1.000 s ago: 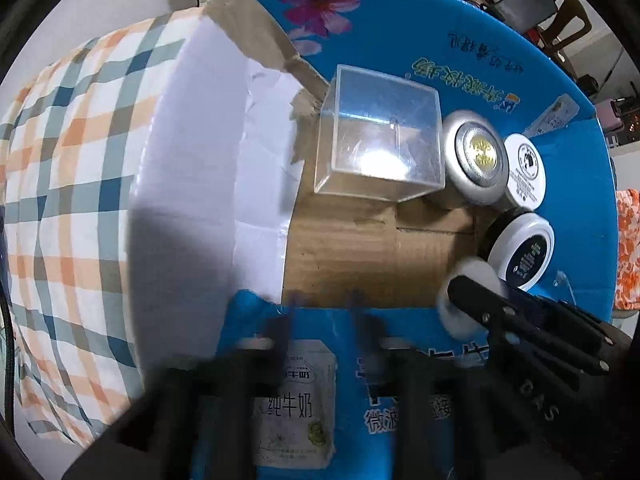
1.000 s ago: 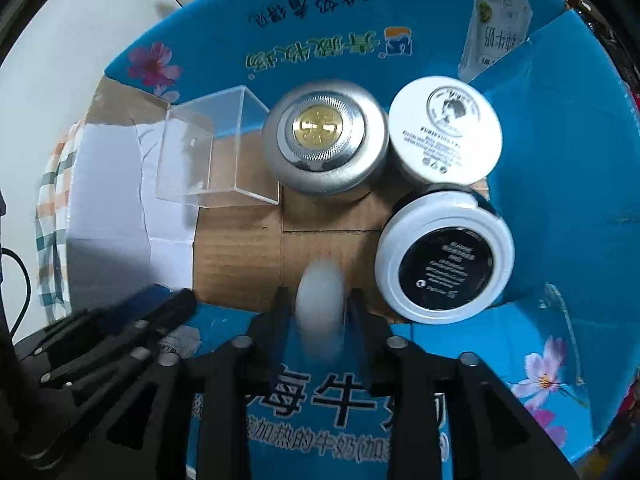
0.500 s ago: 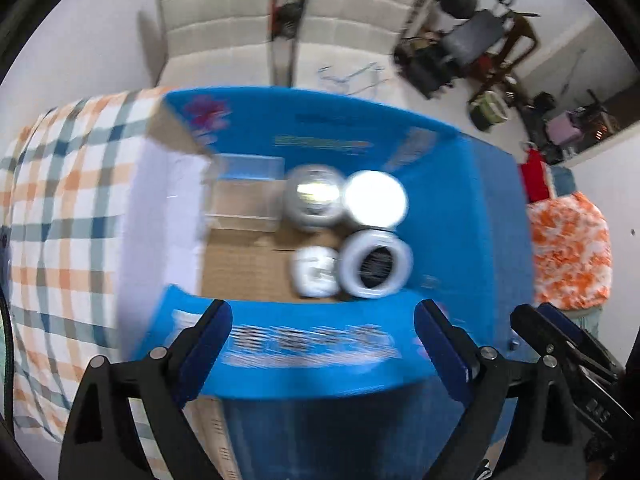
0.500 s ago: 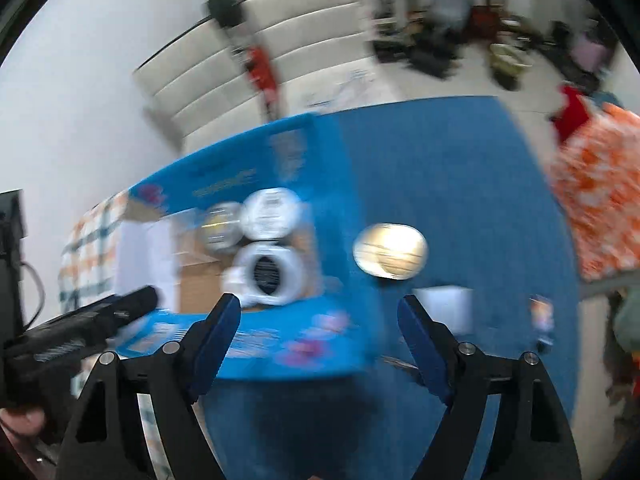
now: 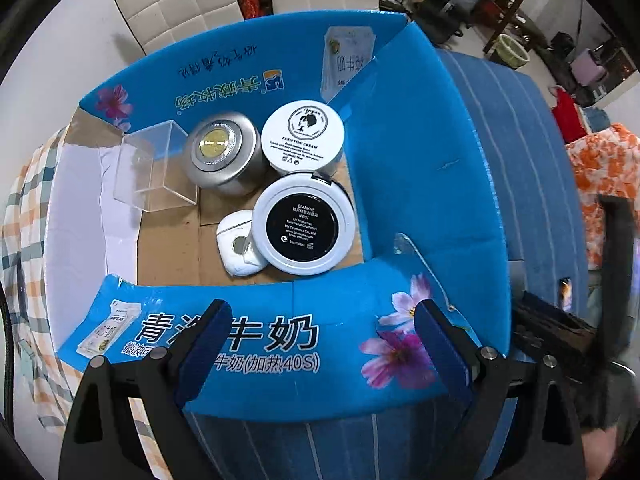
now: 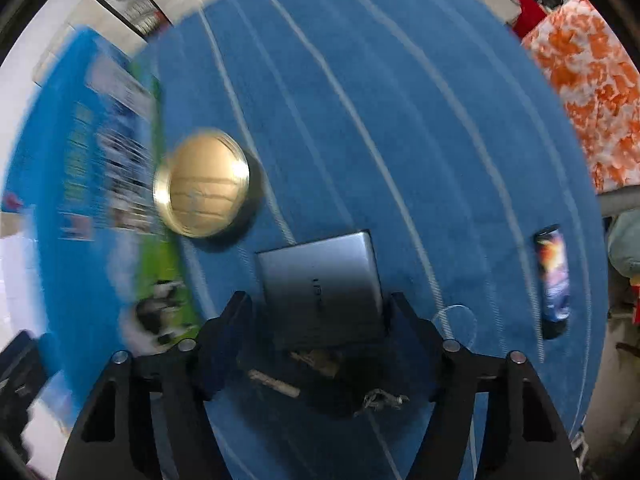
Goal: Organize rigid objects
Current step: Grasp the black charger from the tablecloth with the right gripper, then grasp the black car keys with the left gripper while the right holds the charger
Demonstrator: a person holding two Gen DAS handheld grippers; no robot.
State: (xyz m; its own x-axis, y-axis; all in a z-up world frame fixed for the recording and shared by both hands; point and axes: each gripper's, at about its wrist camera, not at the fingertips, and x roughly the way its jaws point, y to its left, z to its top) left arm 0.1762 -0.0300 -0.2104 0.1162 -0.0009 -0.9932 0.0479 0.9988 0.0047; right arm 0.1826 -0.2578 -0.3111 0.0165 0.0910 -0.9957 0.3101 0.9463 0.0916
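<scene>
In the left wrist view a blue cardboard box (image 5: 420,168) holds a clear cube (image 5: 150,168), a silver tin (image 5: 222,156), a white cream jar (image 5: 303,134), a black-lidded white jar (image 5: 304,226) and a small white case (image 5: 236,246). My left gripper (image 5: 320,344) is open and empty above the box's near flap. In the right wrist view my right gripper (image 6: 316,330) is open over a silver rectangular box (image 6: 320,276) on the blue cloth, jaws either side of it. A gold round tin (image 6: 204,188) lies beside the blue box (image 6: 80,184).
A dark printed tube (image 6: 554,276) lies on the blue striped cloth (image 6: 400,100) at the right. A checked cloth (image 5: 24,216) lies left of the box. Orange patterned fabric (image 6: 592,80) and chairs (image 5: 180,0) stand beyond the table.
My right gripper let go of the small white case in the box, opened, and swung right to the silver box. My left gripper opened and pulled back above the box.
</scene>
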